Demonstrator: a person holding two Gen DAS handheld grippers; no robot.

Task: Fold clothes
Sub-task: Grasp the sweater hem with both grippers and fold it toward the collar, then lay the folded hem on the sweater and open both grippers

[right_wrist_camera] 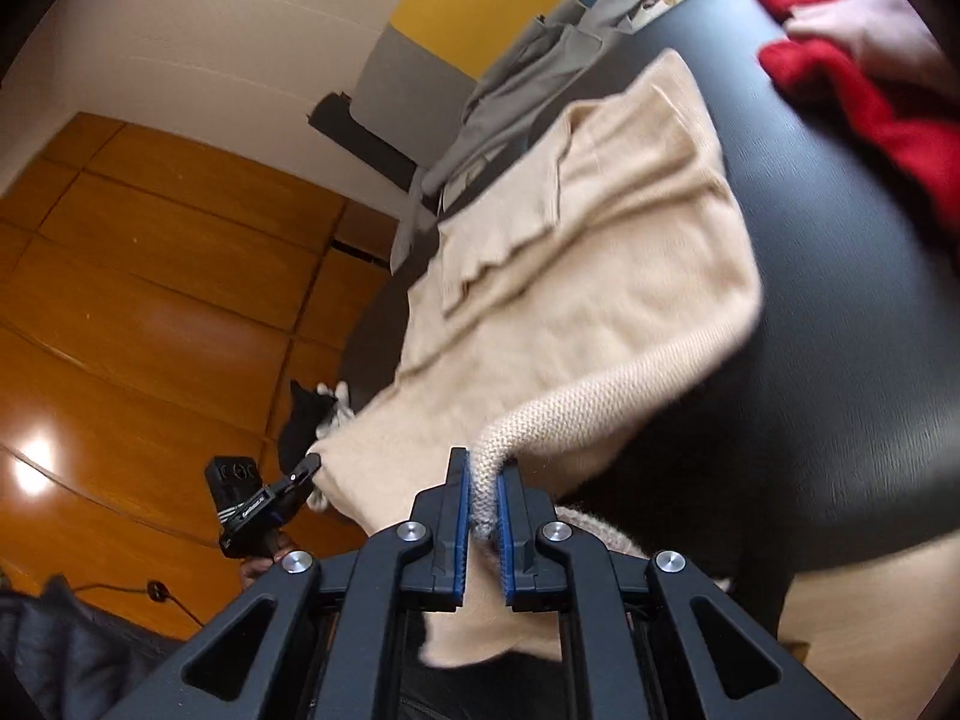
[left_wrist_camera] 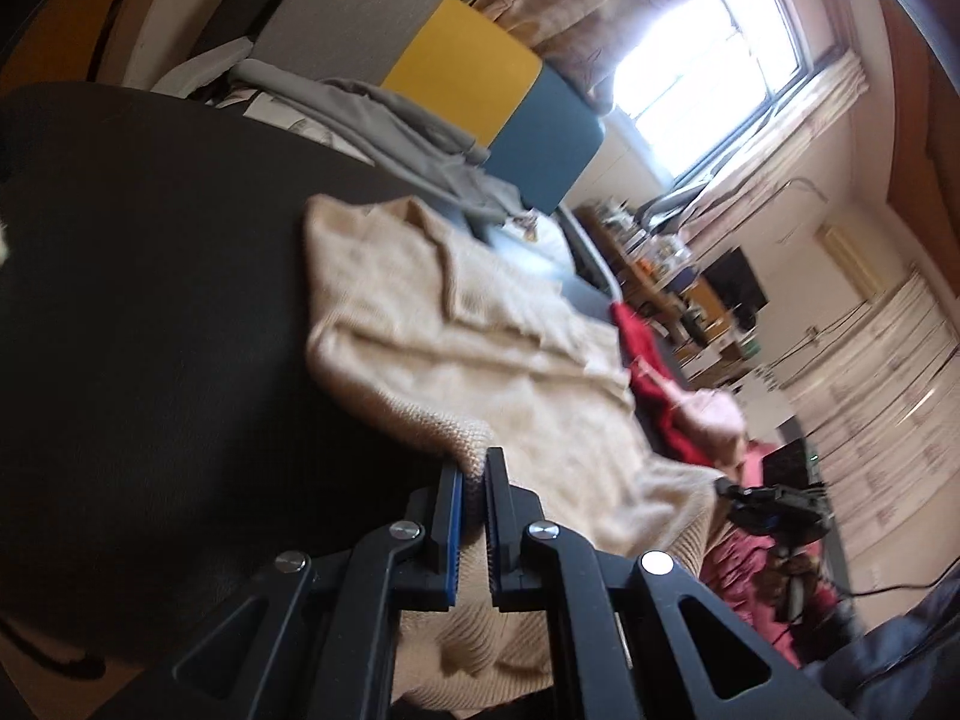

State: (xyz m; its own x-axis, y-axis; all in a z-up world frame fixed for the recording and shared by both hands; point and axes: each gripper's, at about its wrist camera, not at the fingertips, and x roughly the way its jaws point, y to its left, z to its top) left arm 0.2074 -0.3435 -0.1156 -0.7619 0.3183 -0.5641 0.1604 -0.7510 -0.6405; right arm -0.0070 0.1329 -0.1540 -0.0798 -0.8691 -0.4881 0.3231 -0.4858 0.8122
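A beige knit sweater (left_wrist_camera: 480, 348) lies partly spread on a black table (left_wrist_camera: 150, 300), its near hem lifted off the surface. My left gripper (left_wrist_camera: 474, 465) is shut on the ribbed hem of the sweater at one corner. In the right wrist view the same sweater (right_wrist_camera: 600, 276) hangs from my right gripper (right_wrist_camera: 483, 468), which is shut on the ribbed hem at the other corner. The left gripper (right_wrist_camera: 306, 471) also shows at the sweater's far corner in the right wrist view, and the right gripper (left_wrist_camera: 729, 489) shows in the left wrist view.
A grey garment (left_wrist_camera: 384, 120) lies at the table's far end by a grey, yellow and blue headboard (left_wrist_camera: 462, 60). A red and pink garment (right_wrist_camera: 852, 60) sits on the table beside the sweater. A wooden floor (right_wrist_camera: 150, 300) lies below the table's edge. A bright window (left_wrist_camera: 720, 60) is behind.
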